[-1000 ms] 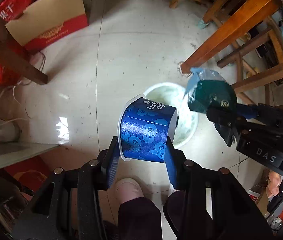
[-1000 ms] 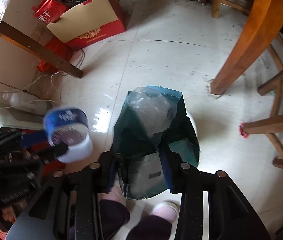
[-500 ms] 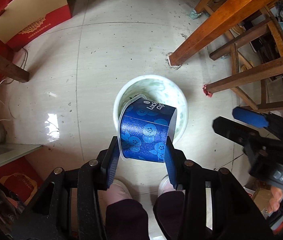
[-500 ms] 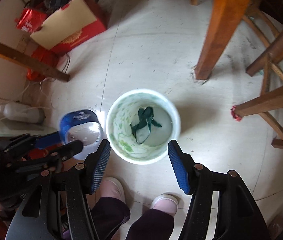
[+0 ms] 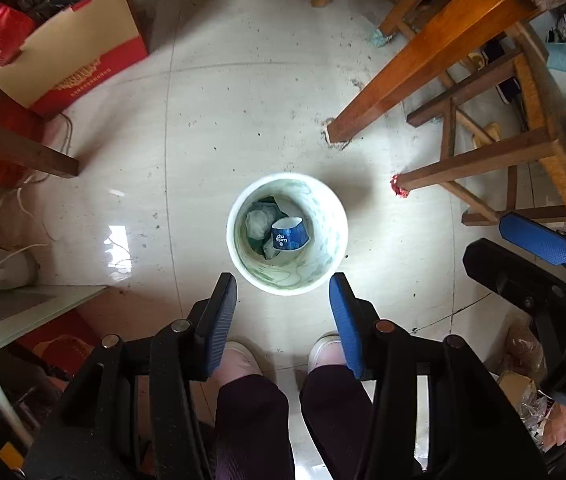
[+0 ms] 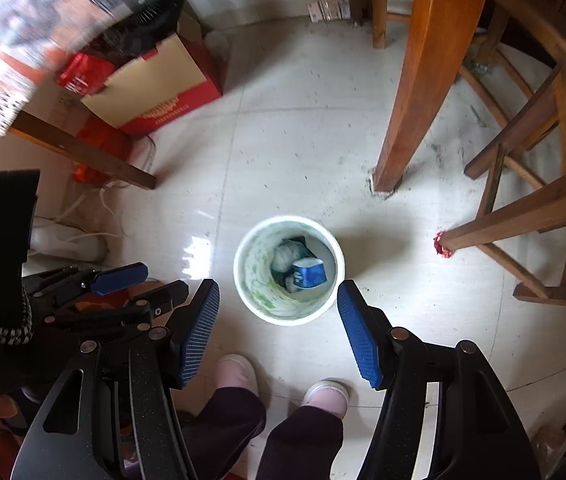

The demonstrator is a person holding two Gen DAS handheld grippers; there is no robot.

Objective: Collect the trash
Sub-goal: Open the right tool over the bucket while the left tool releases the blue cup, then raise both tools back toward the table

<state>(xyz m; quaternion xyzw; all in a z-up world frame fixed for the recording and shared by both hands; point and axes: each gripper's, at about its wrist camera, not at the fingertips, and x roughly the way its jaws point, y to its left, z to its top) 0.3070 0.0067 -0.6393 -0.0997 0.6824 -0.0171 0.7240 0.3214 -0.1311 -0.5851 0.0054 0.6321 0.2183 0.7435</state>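
**Both claws empty, pointing down**

The left claw (image 5: 283, 320), black with ribbed blue pads, points straight down, and its jaws are opening with nothing between them. The right claw (image 6: 279, 330), of the same black and blue build, points steeply down, its jaws standing apart and empty. In the right wrist view the left claw (image 6: 139, 284) shows at the lower left, side by side with the right one. Below both, the person's dark trouser legs (image 5: 291, 420) and pale pink shoes (image 6: 239, 372) stand on the floor.

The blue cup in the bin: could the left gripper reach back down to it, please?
Probably yes: the left gripper is opening, empty, above the bin, and the blue cup lies uppermost inside it.
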